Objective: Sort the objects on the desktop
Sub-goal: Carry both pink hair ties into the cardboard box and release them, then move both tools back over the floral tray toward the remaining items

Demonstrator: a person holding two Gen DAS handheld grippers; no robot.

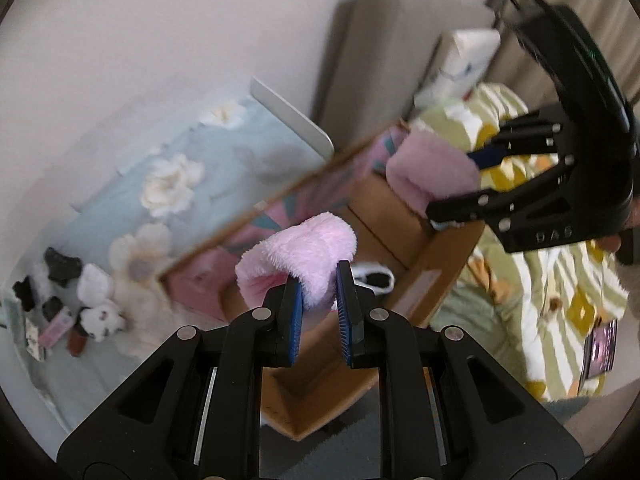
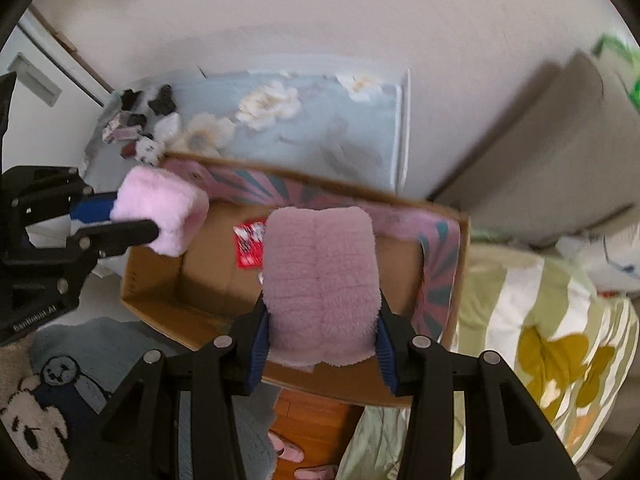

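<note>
The left wrist view looks steeply down along its own fingers point(image 1: 298, 312), close above the near corner of an open box point(image 1: 420, 280) whose length runs away to the upper right. The right gripper point(image 1: 476, 184) enters from that view's right edge, over the box's far end.

The right wrist view also faces steeply down, close over the box point(image 2: 160, 280), seeing it broadside with its near edge under the fingers point(image 2: 384, 356). The left gripper point(image 2: 132, 216) shows at its left edge, over the box's left end.

Both views share the box, the flowered table point(image 1: 120, 216) point(image 2: 320, 136) beyond it, the toys point(image 1: 80, 300) point(image 2: 144, 128) at one table end, and the striped quilt point(image 1: 560, 280) point(image 2: 540, 320).
</note>
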